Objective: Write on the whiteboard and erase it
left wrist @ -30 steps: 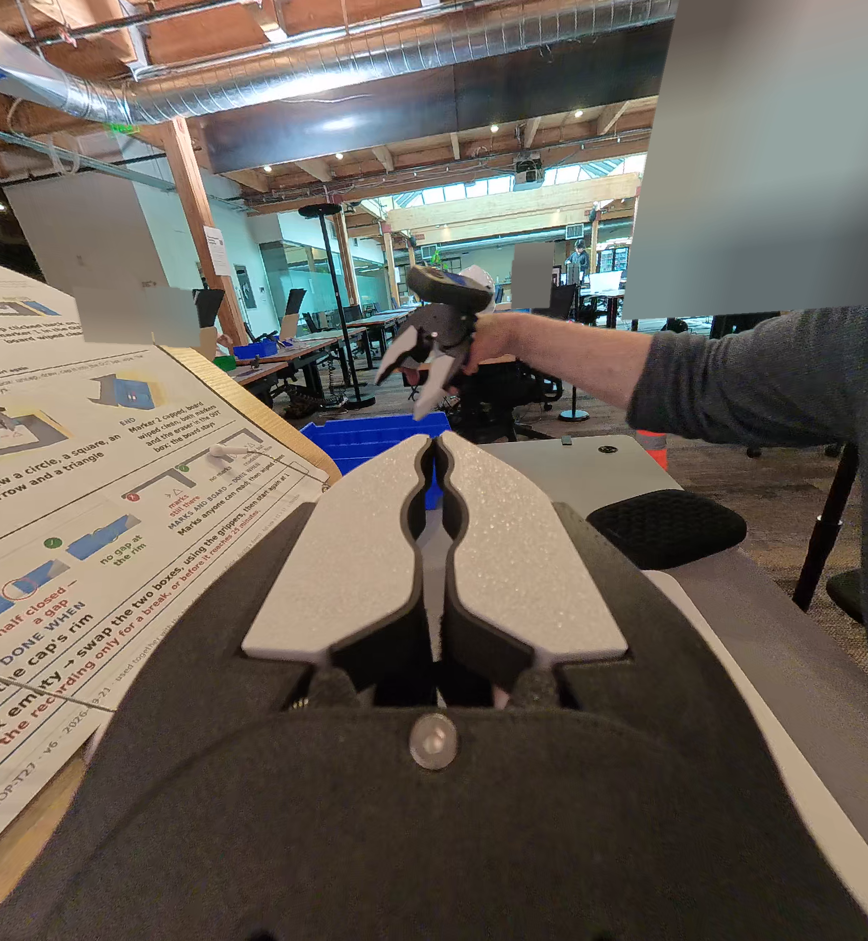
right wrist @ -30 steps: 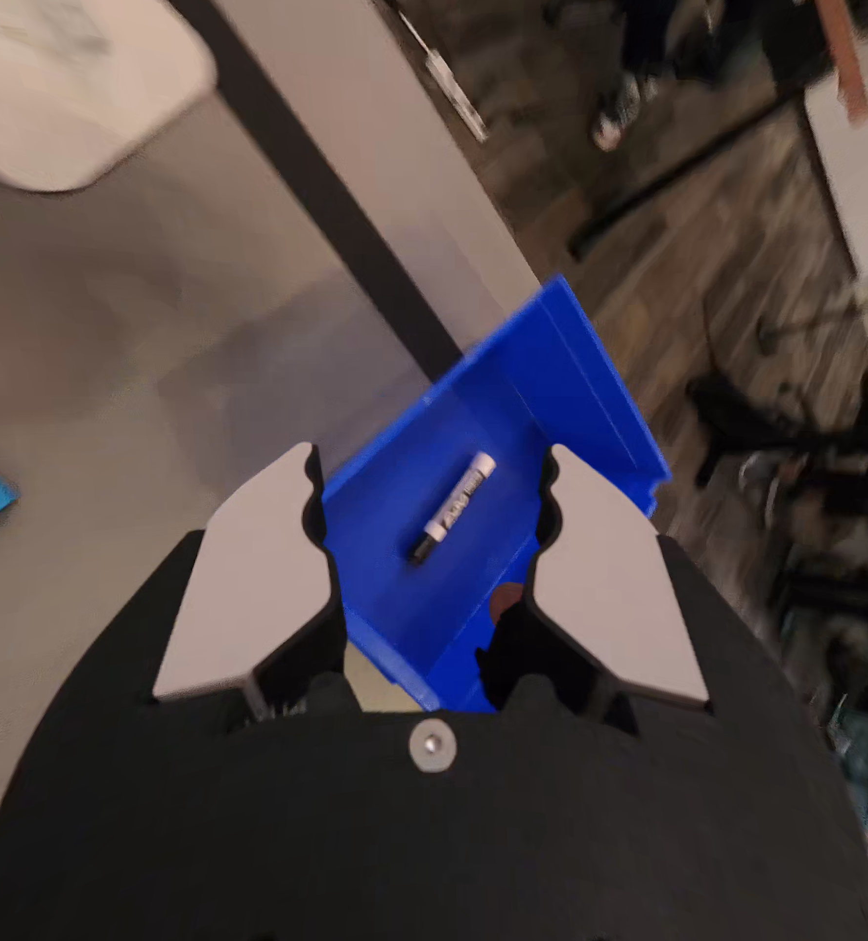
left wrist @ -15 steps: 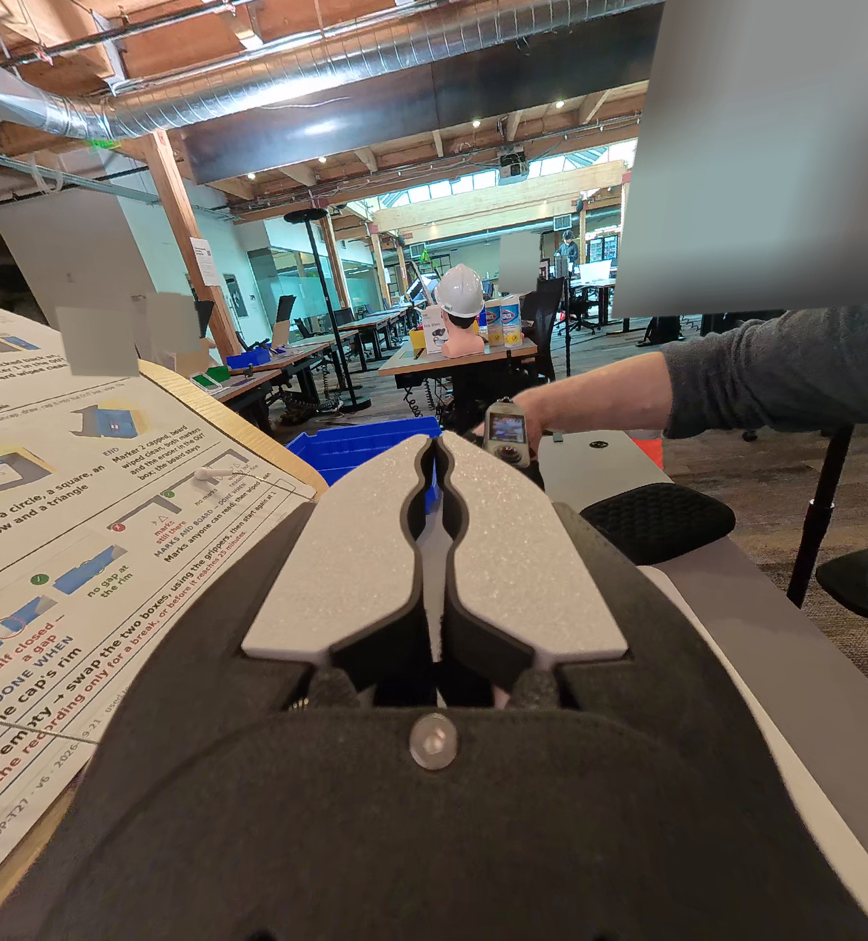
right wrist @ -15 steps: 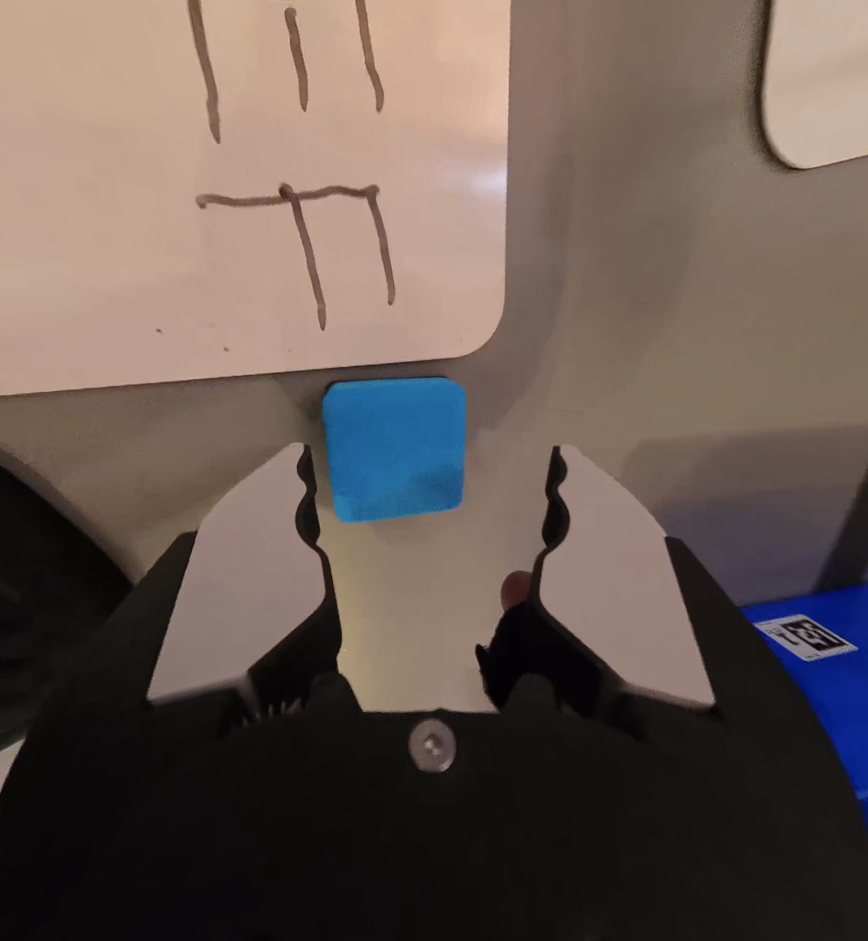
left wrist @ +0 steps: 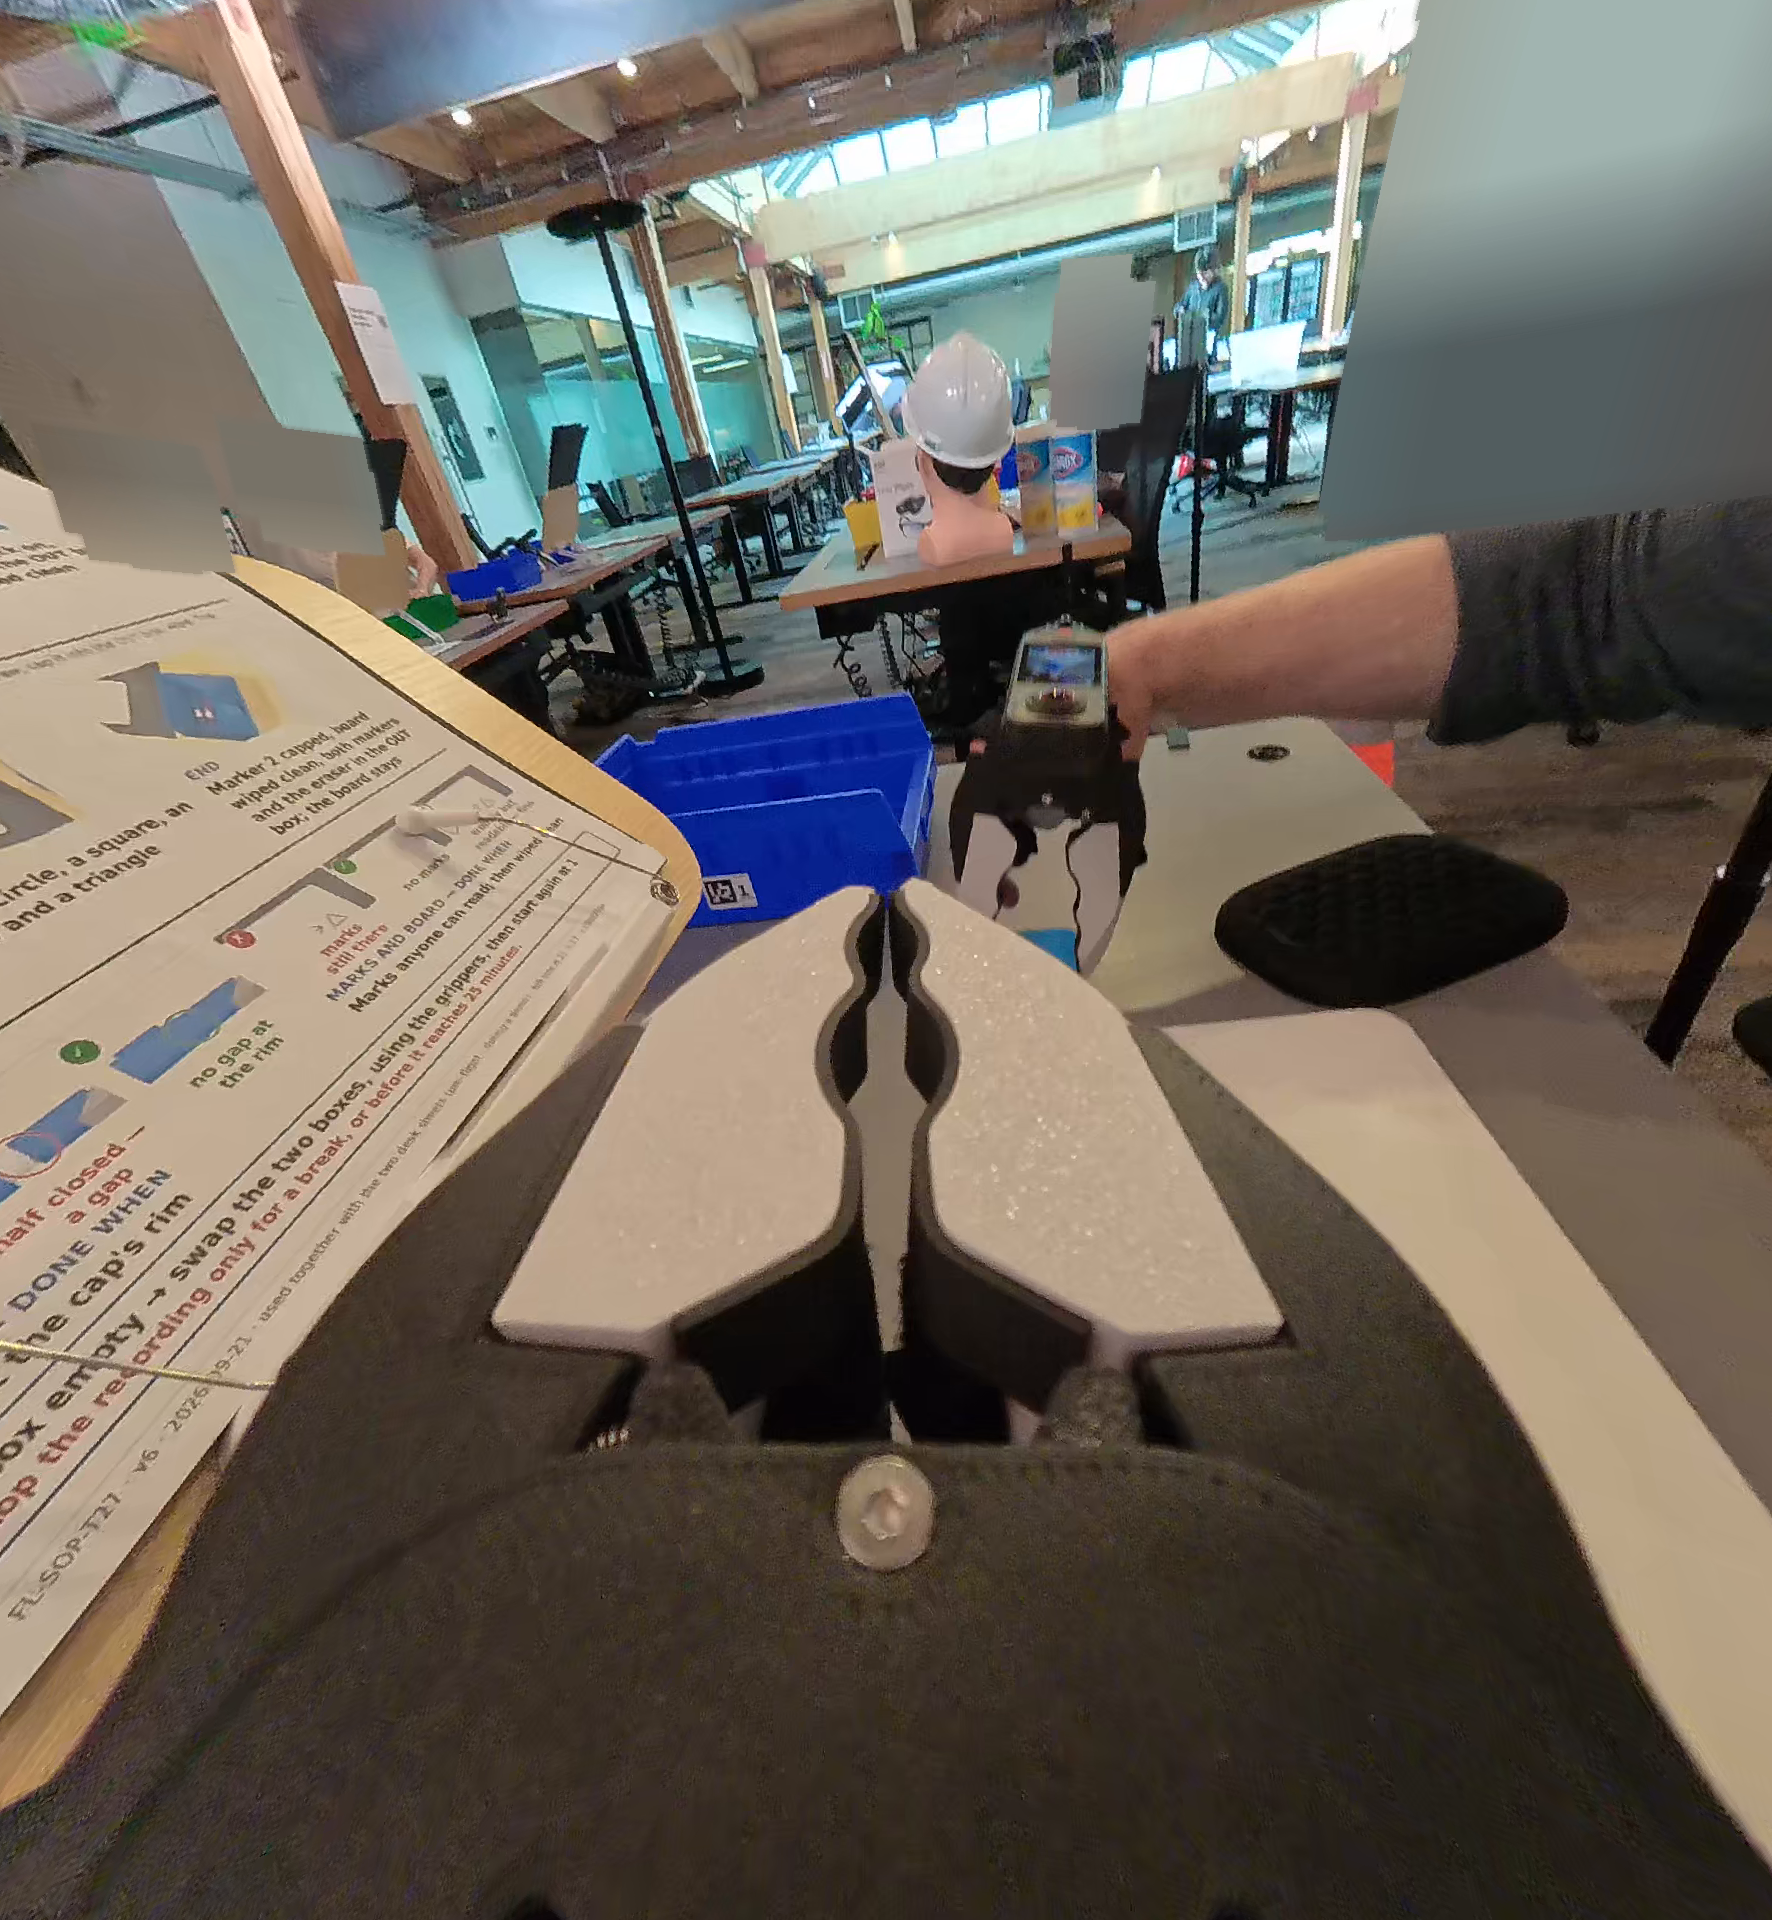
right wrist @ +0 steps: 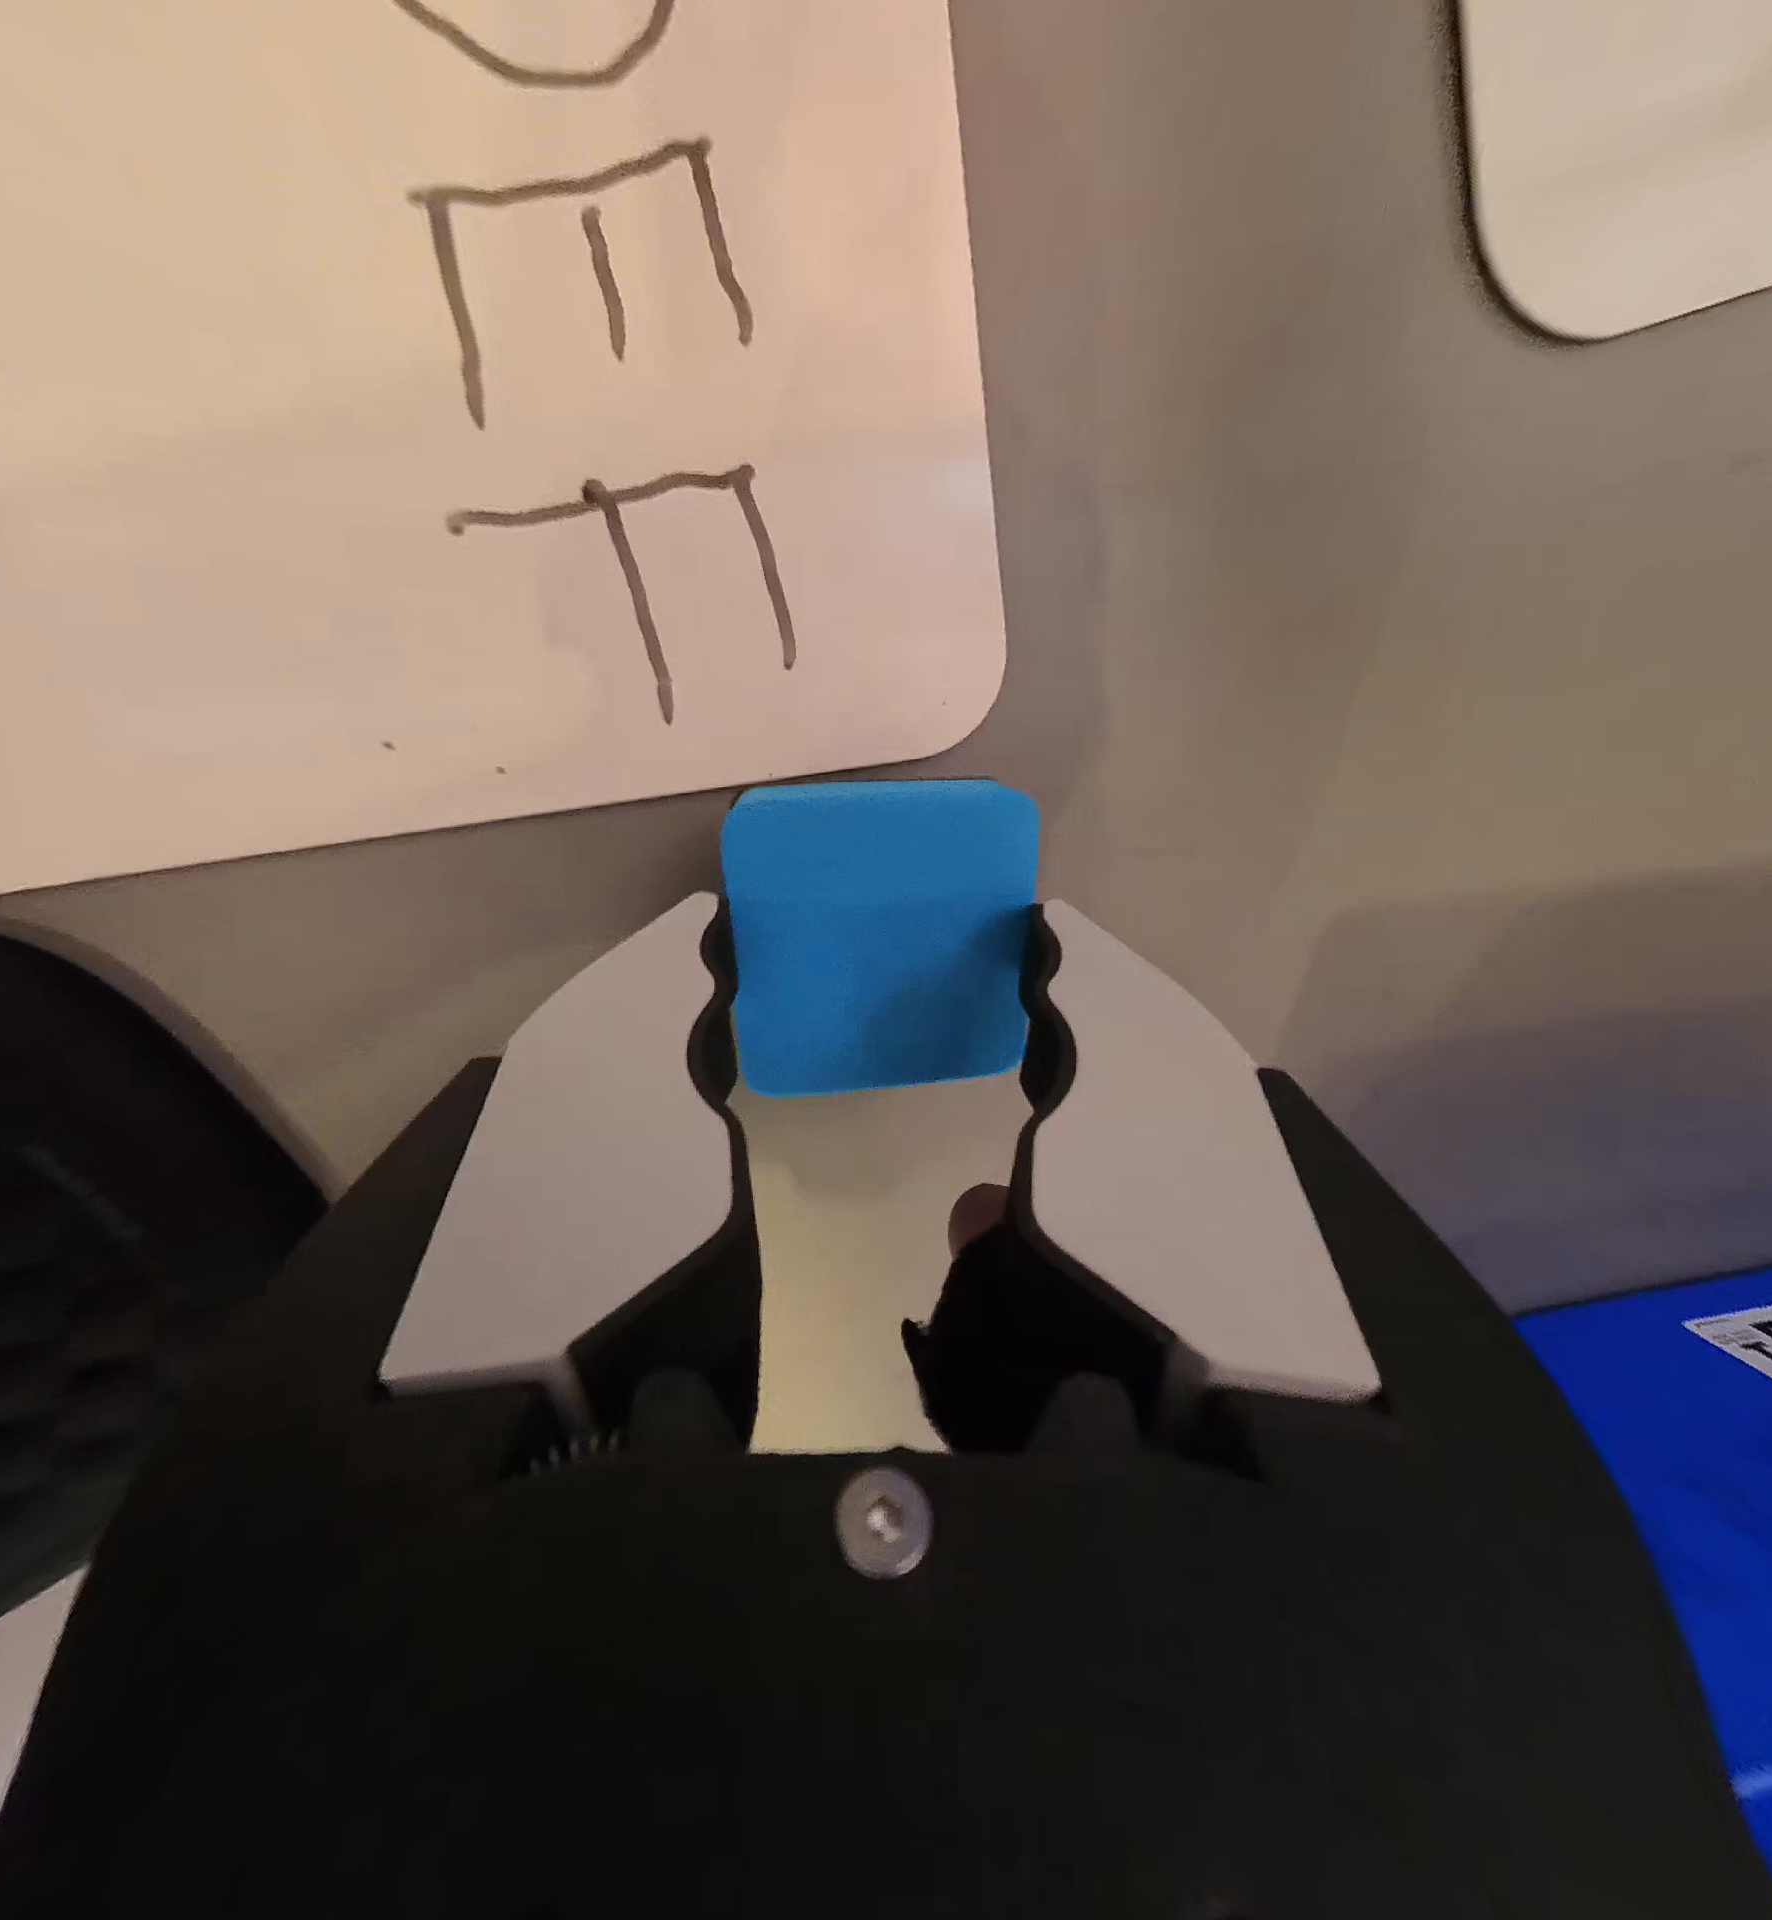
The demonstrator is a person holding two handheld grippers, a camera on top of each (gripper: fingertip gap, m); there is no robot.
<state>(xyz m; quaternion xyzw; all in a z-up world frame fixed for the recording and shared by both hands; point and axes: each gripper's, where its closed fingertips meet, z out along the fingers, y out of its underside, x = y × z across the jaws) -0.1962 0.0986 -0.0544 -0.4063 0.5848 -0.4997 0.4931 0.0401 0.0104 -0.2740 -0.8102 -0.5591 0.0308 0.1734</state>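
In the right wrist view, the right hand-held gripper (right wrist: pixel 877 940) is closed partway around a blue square eraser (right wrist: pixel 877 935), both pads against its sides, at centre frame on the grey table (right wrist: pixel 1225 623). The whiteboard (right wrist: pixel 238 520), bearing dark marker strokes, fills the upper left. A blue bin (left wrist: pixel 778 800) sits centre frame in the left wrist view; its contents are hidden. The left hand-held gripper (left wrist: pixel 887 914) is closed, empty.
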